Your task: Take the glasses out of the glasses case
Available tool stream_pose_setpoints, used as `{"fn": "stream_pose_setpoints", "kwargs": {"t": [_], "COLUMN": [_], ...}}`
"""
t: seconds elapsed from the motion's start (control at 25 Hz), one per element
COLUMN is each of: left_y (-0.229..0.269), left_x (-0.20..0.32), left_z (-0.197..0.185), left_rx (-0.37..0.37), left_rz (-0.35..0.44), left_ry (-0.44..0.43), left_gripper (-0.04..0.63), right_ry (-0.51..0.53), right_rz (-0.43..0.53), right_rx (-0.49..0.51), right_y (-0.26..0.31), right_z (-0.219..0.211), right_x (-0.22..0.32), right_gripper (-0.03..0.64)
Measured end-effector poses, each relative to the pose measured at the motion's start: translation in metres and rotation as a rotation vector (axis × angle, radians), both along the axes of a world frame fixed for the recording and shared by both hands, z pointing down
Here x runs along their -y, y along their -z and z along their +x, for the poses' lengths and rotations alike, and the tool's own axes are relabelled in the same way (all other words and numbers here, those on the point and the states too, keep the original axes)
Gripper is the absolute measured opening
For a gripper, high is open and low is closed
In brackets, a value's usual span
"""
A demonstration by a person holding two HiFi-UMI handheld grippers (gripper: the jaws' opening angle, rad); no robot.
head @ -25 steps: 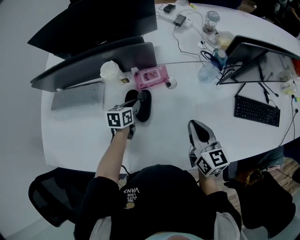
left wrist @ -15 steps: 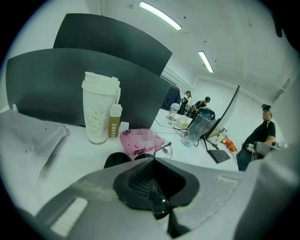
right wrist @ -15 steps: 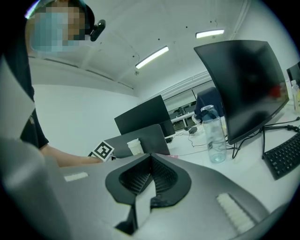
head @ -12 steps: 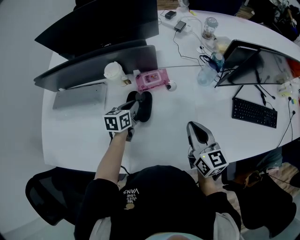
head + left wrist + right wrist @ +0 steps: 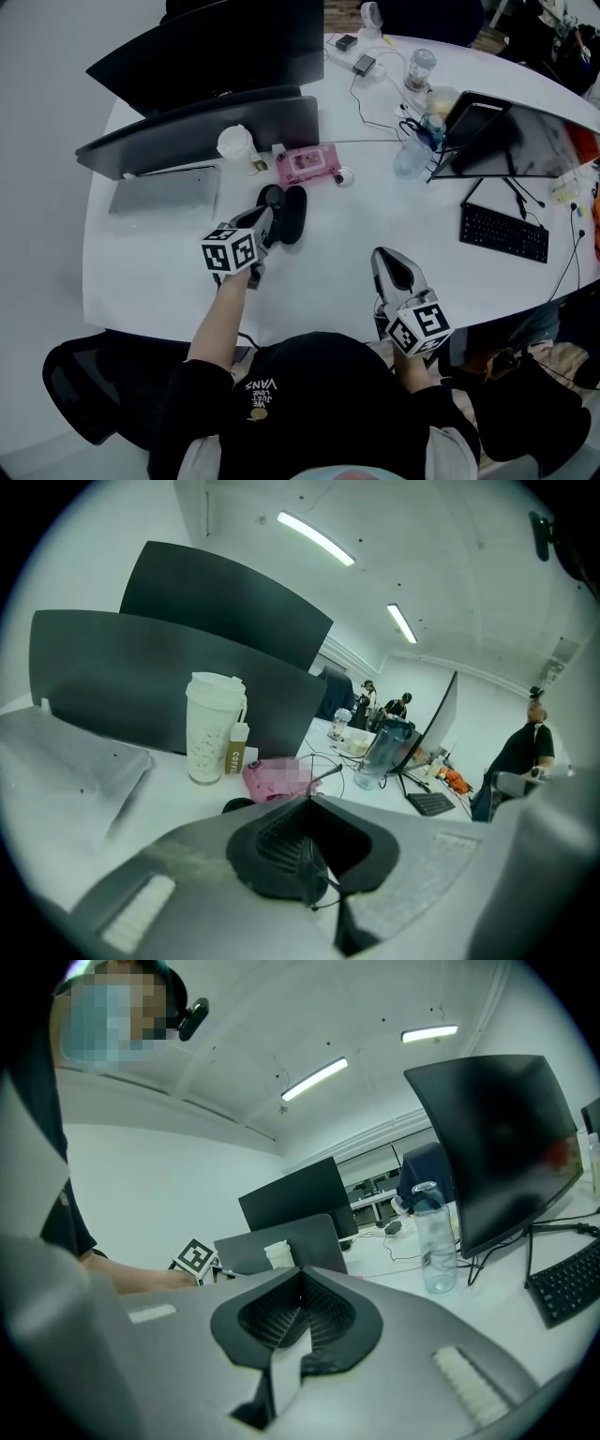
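Left gripper (image 5: 268, 216) sits mid-frame in the head view just beside the black glasses case (image 5: 292, 214), whose long axis runs up-frame and whose contents we cannot see; its own view shows jaws pinched together, as does the right gripper (image 5: 300, 1290) view.

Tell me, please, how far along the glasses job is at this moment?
Barely started. No glasses lie out on the table; the black glasses case sits by the pink pack. The left gripper hovers at the case, jaws together, empty; the right gripper rests near the table edge. Taking the glasses out remains.
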State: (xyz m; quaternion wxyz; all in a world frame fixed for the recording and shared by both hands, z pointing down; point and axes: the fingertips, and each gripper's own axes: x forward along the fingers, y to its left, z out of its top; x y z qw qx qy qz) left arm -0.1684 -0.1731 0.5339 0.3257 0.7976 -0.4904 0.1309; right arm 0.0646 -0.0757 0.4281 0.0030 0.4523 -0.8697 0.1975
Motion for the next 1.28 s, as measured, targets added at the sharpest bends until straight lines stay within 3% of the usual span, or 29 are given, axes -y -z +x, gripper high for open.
{"fn": "stream_pose_setpoints", "kwargs": {"t": [1.28], "left_y": [0.055], "left_x": [-0.074], "left_z": [-0.019], "left_rx": [-0.007], "left_rz": [0.18], "left_ry": [0.052], "left_gripper": [0.008], "right_ry": [0.063], "right_rz": [0.085], "right_rx": [-0.028], "right_y": [0.03], "right_z": [-0.008], "right_x": [-0.034], "right_gripper": [0.0]}}
